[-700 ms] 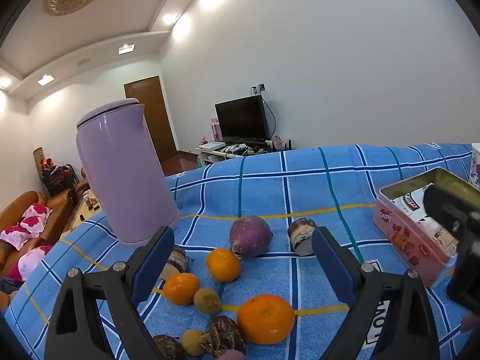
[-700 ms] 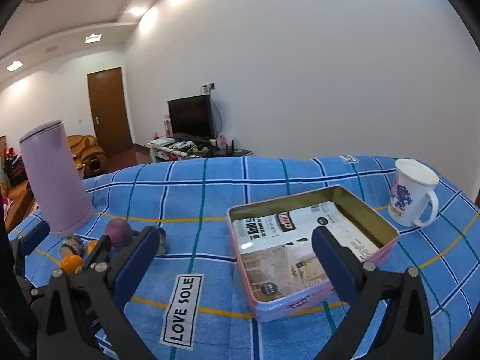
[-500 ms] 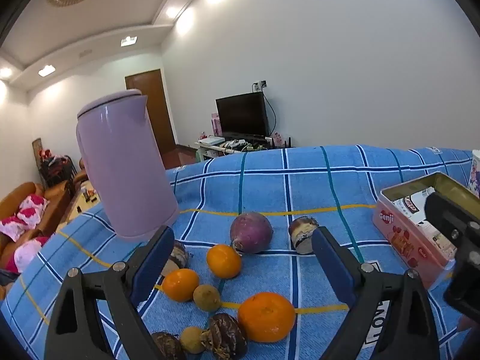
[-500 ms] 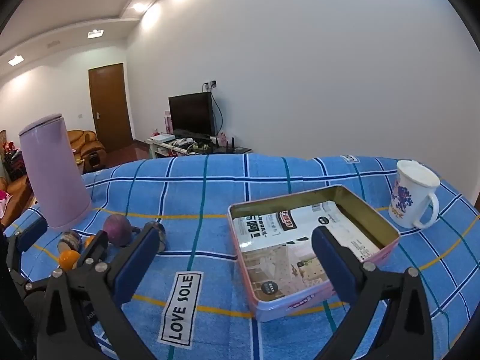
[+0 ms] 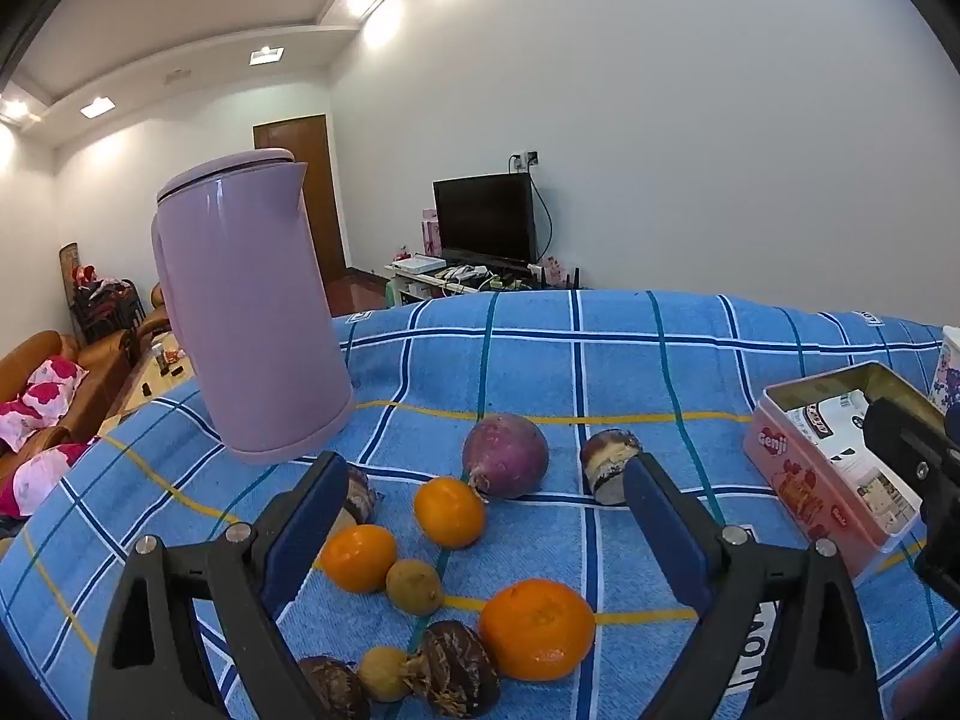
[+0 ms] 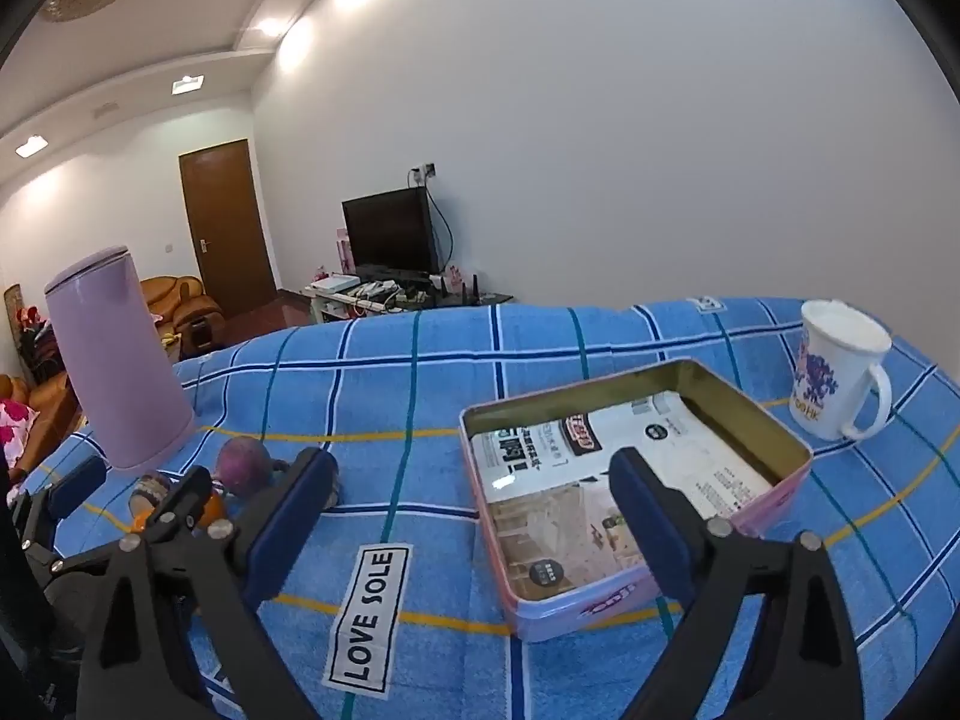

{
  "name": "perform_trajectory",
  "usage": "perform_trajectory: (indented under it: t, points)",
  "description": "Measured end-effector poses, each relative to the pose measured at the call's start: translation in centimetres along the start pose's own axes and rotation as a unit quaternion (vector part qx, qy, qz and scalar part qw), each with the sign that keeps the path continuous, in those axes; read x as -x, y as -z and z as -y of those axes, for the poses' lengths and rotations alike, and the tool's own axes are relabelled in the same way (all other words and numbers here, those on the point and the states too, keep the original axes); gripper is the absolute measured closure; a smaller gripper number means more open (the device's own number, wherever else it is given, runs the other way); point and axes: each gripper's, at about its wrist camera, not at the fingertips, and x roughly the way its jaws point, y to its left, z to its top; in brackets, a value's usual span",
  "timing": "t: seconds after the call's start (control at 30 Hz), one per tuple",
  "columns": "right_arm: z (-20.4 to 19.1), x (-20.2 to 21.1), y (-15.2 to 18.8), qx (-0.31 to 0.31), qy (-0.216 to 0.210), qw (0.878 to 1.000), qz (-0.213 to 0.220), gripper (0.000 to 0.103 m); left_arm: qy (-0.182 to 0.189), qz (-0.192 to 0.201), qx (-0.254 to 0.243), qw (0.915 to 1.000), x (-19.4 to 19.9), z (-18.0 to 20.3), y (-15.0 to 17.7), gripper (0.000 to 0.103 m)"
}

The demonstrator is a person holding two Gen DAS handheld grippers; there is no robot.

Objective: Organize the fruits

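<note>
Several fruits lie on the blue checked cloth in the left wrist view: three oranges [image 5: 536, 629], [image 5: 449, 511], [image 5: 357, 557], a purple round fruit [image 5: 505, 455], small tan fruits [image 5: 413, 586] and dark brown ones [image 5: 461, 674]. My left gripper [image 5: 485, 495] hangs open above them, empty. An open pink tin [image 6: 636, 483] with printed paper inside sits to the right. My right gripper [image 6: 471, 495] is open over the tin's near left corner, holding nothing. The purple fruit [image 6: 243, 467] shows in the right wrist view, with the left gripper's fingers [image 6: 180, 501] in front of it.
A tall lilac kettle [image 5: 252, 312] stands at the cloth's far left, close behind the fruits. A white mug [image 6: 837, 378] with a purple print stands right of the tin. A "LOVE SOLE" label [image 6: 369, 615] is on the cloth. Sofas, a door and a television lie beyond.
Both views have shifted slightly, with the kettle and fruits drifting a little right and up in the left wrist view. Both grippers stay open and empty.
</note>
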Motion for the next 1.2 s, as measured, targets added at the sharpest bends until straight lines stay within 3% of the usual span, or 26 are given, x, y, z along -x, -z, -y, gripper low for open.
perform_trajectory:
  t: [0.23,0.87,1.0,1.2]
  points:
    - [0.2,-0.3,0.3,-0.009,-0.012,1.000,-0.007,0.013,0.005,-0.007,0.009,0.9999,0.2,-0.6,0.0,0.009]
    - [0.4,-0.6,0.5,-0.013,-0.013,1.000,-0.010,0.013,0.009,-0.011,0.014,0.9998,0.2,-0.9,0.1,0.009]
    - [0.3,-0.4,0.5,-0.007,-0.014,1.000,0.003,0.012,0.009,-0.011,0.014,0.9998,0.2,-0.9,0.0,0.009]
    - [0.2,-0.5,0.3,-0.004,-0.015,1.000,0.003,0.000,0.011,-0.009,0.014,0.9998,0.3,-0.9,0.0,0.009]
